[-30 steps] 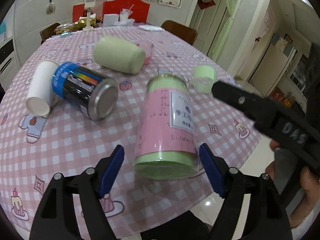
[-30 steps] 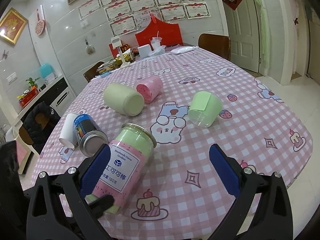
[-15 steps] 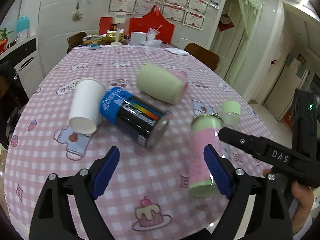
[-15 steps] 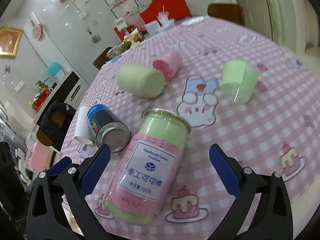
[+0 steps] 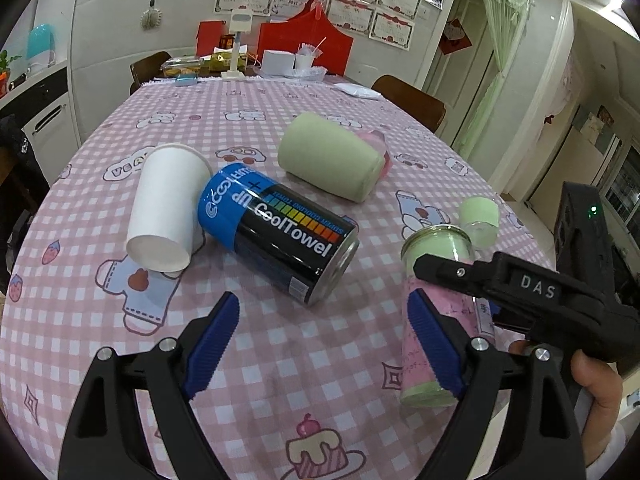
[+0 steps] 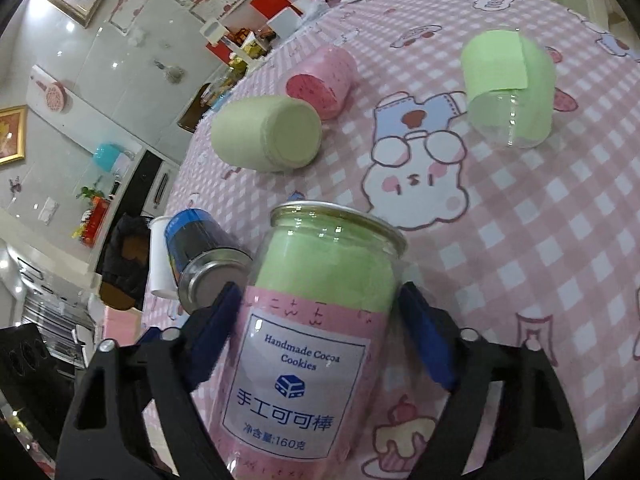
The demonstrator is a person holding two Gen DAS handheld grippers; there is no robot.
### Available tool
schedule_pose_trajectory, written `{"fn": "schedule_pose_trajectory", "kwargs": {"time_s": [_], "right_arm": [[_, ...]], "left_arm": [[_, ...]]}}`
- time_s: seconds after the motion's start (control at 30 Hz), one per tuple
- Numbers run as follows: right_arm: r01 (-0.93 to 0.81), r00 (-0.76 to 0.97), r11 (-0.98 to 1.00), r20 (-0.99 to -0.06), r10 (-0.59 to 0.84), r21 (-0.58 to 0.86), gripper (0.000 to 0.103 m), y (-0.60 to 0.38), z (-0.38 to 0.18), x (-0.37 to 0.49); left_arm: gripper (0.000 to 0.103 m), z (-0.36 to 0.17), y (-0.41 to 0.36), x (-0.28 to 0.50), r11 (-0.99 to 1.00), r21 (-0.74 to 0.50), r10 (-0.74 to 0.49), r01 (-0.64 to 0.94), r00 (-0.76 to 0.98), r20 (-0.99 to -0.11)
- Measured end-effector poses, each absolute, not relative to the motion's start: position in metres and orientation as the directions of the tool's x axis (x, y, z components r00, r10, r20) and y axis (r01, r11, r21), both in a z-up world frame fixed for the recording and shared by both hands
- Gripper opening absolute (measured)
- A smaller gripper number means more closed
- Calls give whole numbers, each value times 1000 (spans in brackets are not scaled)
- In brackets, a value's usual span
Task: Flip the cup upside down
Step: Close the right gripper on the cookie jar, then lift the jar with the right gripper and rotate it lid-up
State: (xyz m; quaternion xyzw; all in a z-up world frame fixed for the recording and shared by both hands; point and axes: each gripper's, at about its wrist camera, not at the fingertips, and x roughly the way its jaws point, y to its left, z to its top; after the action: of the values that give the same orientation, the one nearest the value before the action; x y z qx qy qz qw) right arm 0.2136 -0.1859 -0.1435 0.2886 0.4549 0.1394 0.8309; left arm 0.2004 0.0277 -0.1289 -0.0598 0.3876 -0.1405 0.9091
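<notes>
A pink and green cookie jar [image 6: 312, 332] lies on its side on the pink checked tablecloth. My right gripper [image 6: 320, 336] has its blue pads on both sides of the jar, close to it or touching; I cannot tell if they press it. In the left wrist view the jar [image 5: 430, 320] lies at the right with the right gripper's black arm over it. My left gripper [image 5: 324, 340] is open and empty above the cloth, in front of a blue and black CoolTowel can [image 5: 280, 236]. A white paper cup [image 5: 166, 208] lies beside the can.
A pale green cup [image 6: 268, 138], a pink cup [image 6: 320, 80] and a clear cup with a green sleeve [image 6: 508, 92] lie on their sides farther back. The table's front edge is near both grippers. Boxes and a red bag stand at the far end [image 5: 304, 48].
My right gripper has moved forward and down so that its pads now flank the jar. My left gripper has drawn back and swung left, and now faces the CoolTowel can.
</notes>
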Motion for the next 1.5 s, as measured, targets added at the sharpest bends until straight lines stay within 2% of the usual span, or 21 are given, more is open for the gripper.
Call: {"fn": "schedule_pose_trajectory", "kwargs": {"time_s": [0.27,0.87,1.5], "right_arm": [[-20,550,825,-683,481,564,74,-180,-137,212],[-119,681,929,-652,333,350,73,-177,-94,188],[-103,822,994,-566,71,-24,70,-167,-78,175]], "left_arm": [[85,-133,26,208,952,-230,-307,203,652,-693],[85,-128,11,198,958,-209,-288,197,659,-695],[85,-122,-2,187,962,-198,-273,188,671,-689]]}}
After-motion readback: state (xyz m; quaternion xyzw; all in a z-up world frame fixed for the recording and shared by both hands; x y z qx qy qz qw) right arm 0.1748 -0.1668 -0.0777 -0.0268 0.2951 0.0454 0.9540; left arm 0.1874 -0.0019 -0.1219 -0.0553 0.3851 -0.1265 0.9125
